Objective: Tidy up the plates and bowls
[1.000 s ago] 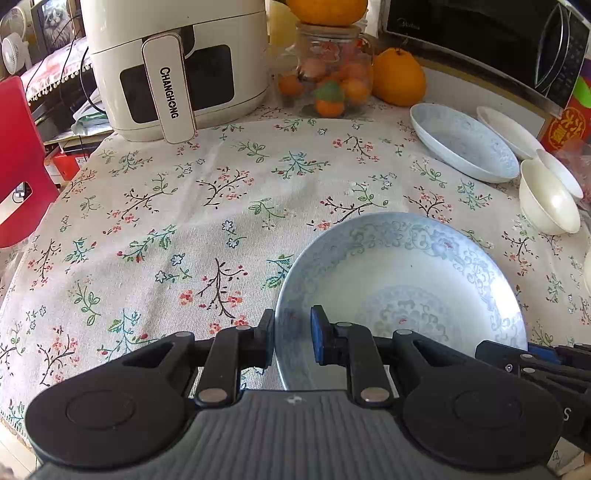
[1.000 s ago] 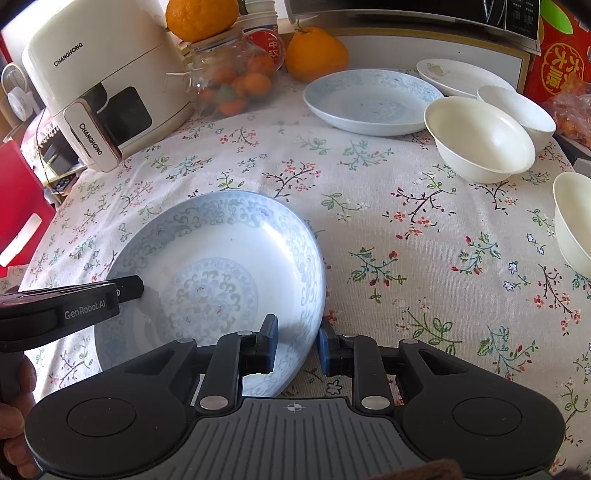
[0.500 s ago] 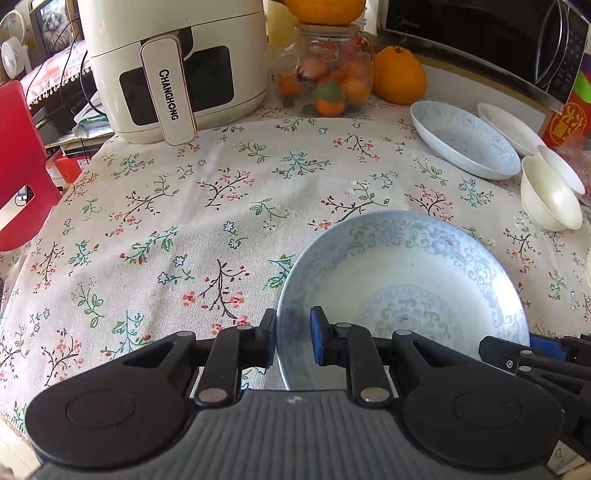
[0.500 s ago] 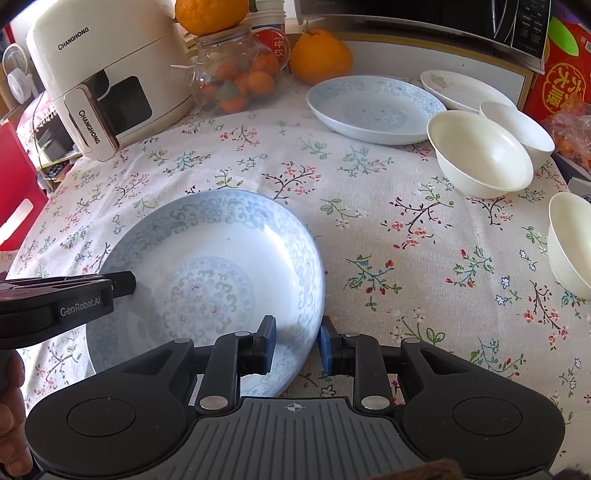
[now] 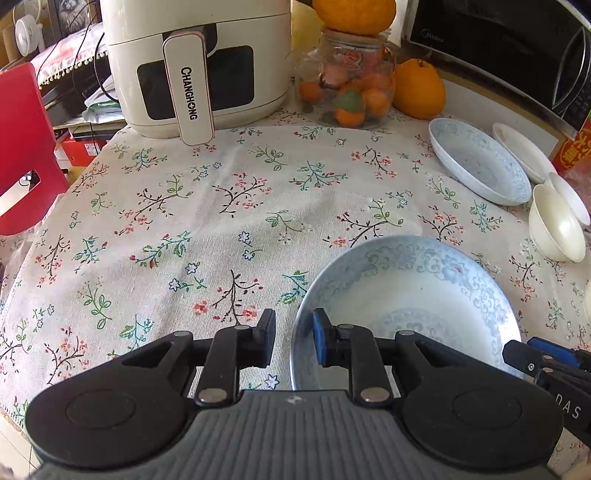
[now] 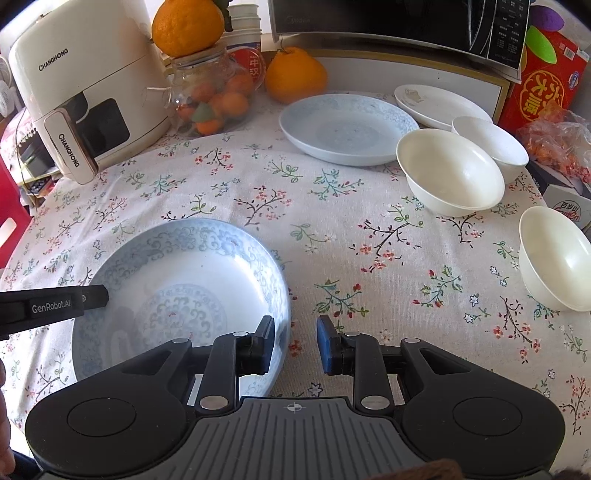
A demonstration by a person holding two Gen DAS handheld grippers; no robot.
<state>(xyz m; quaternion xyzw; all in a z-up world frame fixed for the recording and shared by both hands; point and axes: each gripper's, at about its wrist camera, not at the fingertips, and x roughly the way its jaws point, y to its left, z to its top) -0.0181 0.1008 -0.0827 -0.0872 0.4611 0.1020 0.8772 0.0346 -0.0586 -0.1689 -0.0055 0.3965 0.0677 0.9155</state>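
A blue-patterned deep plate sits on the floral tablecloth near the front edge. My left gripper straddles its left rim with the jaws slightly apart. My right gripper straddles its right rim, jaws also apart. A second blue plate lies at the back. A white plate lies beyond it. Three white bowls stand at the right: one, one behind it, one at the right edge.
A cream air fryer stands at the back left, a glass jar of small oranges and a large orange beside it. A microwave and a red box line the back. A red chair is at the left.
Both grippers have opened a little on the plate's rims. The plate has come down slightly onto the cloth, nearer the front edge.
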